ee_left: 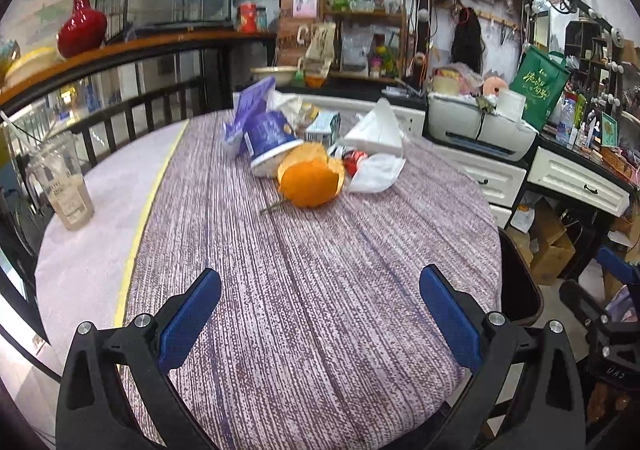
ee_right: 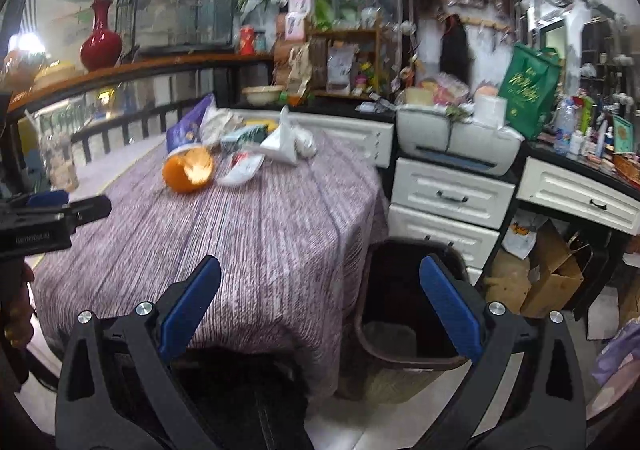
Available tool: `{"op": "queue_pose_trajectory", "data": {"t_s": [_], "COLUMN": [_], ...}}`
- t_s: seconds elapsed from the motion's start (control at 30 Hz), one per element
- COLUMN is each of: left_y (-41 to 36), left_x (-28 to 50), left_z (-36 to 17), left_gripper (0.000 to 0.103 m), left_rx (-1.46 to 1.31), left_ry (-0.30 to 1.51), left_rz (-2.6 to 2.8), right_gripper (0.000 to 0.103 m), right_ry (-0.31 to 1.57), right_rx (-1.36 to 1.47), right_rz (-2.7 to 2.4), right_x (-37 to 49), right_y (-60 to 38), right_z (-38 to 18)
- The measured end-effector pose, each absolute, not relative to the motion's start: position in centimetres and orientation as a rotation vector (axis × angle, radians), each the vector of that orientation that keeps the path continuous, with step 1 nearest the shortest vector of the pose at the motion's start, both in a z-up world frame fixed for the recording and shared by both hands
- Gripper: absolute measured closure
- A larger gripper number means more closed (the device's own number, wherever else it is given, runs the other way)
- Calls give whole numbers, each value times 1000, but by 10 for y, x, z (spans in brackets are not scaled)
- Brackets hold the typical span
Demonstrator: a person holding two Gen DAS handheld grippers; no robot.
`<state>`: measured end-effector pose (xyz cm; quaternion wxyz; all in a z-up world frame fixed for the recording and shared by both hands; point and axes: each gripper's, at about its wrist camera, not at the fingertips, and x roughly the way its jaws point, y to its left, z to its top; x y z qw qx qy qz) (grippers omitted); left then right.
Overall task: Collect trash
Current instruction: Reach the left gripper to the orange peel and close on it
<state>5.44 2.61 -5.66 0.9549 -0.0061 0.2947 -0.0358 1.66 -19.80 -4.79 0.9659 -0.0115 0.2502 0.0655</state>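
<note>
Trash is heaped at the table's far middle: an orange peel [ee_left: 310,180] [ee_right: 188,170], a tipped purple-and-white cup [ee_left: 270,140], a purple wrapper [ee_left: 250,110] [ee_right: 190,126], a small green-white carton [ee_left: 324,126], white plastic bags [ee_left: 376,126] [ee_right: 282,140] and a red-and-white wrapper [ee_left: 354,162]. My left gripper [ee_left: 320,314] hovers open over the near tablecloth, well short of the heap. My right gripper [ee_right: 320,302] is open and empty, off the table's right edge, above a dark trash bin [ee_right: 404,314] on the floor. The left gripper's fingers [ee_right: 86,208] show at left in the right wrist view.
The round table wears a purple striped cloth [ee_left: 320,270] [ee_right: 260,230]. A plastic iced-drink cup [ee_left: 64,186] stands at its left rim. White drawer cabinets [ee_right: 452,198] with a printer [ee_left: 480,126] line the right side; cardboard boxes [ee_right: 556,274] sit on the floor. A railing [ee_left: 132,106] runs behind.
</note>
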Motion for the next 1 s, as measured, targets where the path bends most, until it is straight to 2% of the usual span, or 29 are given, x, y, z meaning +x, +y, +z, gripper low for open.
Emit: {"op": "queue_pose_trajectory", "data": {"t_s": [0.4, 0.67, 0.77, 0.9, 1.0], "left_y": [20, 21, 29, 31, 29], "left_x": [163, 240, 250, 247, 242], "left_z": [-40, -66, -75, -78, -76], "left_gripper": [5, 6, 13, 33, 36], "left_rx": [149, 112, 64, 43, 50], "left_ry": [747, 942, 989, 1003, 983], "left_rz": [-105, -110, -107, -119, -109], "right_gripper": [5, 5, 5, 5, 5], "right_ry": [587, 612, 604, 619, 636], "right_rx": [13, 25, 20, 9, 2], "right_rz": [212, 203, 204, 210, 218], "right_x": [85, 86, 87, 92, 94], "right_y": [-180, -184, -184, -182, -181], "right_z": [-48, -59, -58, -61, -64]}}
